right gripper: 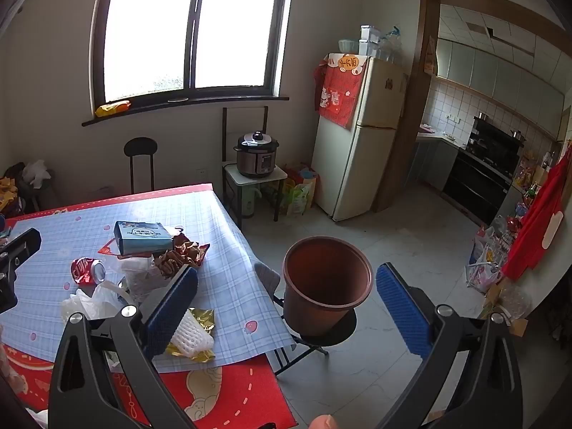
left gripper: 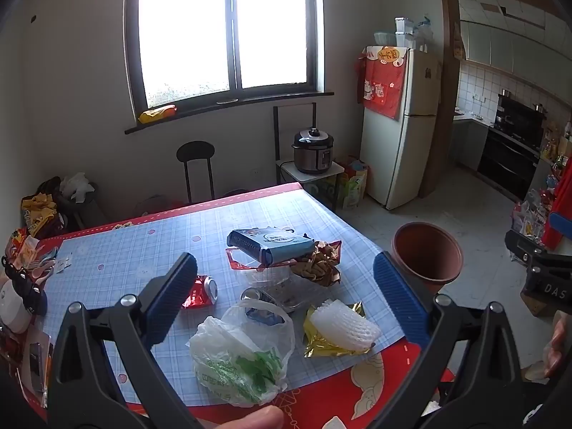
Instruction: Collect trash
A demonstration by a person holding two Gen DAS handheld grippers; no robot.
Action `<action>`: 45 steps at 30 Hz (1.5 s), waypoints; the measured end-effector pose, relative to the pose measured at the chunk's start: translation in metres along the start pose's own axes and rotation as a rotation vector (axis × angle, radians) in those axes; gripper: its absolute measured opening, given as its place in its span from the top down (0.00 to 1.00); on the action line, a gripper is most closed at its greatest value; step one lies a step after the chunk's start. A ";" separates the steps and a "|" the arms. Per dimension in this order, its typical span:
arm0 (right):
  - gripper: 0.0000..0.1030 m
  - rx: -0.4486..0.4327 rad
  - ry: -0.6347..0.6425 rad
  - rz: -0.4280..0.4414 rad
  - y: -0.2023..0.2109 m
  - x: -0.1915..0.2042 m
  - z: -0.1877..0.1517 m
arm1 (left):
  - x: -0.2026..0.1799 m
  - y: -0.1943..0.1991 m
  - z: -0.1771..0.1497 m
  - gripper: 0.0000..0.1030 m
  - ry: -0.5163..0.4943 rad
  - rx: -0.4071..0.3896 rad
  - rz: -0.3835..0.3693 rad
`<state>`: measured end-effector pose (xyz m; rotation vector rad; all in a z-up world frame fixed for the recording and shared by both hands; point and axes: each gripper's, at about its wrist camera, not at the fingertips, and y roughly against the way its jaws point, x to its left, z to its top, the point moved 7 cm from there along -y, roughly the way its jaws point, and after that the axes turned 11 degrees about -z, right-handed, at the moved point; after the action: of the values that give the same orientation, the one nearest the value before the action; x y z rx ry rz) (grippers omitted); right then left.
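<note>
Trash lies on the blue checked tablecloth (left gripper: 143, 243): a blue box (left gripper: 270, 245), a brown snack wrapper (left gripper: 318, 264), a crushed red can (left gripper: 200, 291), clear plastic (left gripper: 268, 279), a white plastic bag (left gripper: 239, 354), and white foam netting (left gripper: 343, 325) on gold foil (left gripper: 321, 343). A brown plastic bucket (right gripper: 325, 282) stands on a black stool right of the table. My left gripper (left gripper: 286, 293) is open and empty above the trash. My right gripper (right gripper: 286, 307) is open and empty, hovering by the bucket and the table's right edge.
Clutter lines the table's left edge (left gripper: 21, 279). A stool (left gripper: 196, 168), a rice cooker (left gripper: 314, 150) on a small stand and a fridge (left gripper: 400, 125) stand behind. Bags lie on the floor at right (right gripper: 489, 264).
</note>
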<state>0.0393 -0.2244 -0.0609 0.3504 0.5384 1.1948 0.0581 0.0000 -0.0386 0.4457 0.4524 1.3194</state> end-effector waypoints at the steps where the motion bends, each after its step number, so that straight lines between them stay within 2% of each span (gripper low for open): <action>1: 0.04 0.000 0.001 -0.001 0.000 0.000 0.000 | 0.000 0.000 0.000 0.05 0.000 0.000 0.001; 45: 0.04 0.005 -0.003 -0.001 0.000 -0.001 0.000 | 0.006 -0.004 -0.006 0.05 -0.001 0.007 0.000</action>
<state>0.0392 -0.2252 -0.0607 0.3562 0.5390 1.1918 0.0588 0.0056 -0.0458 0.4519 0.4564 1.3175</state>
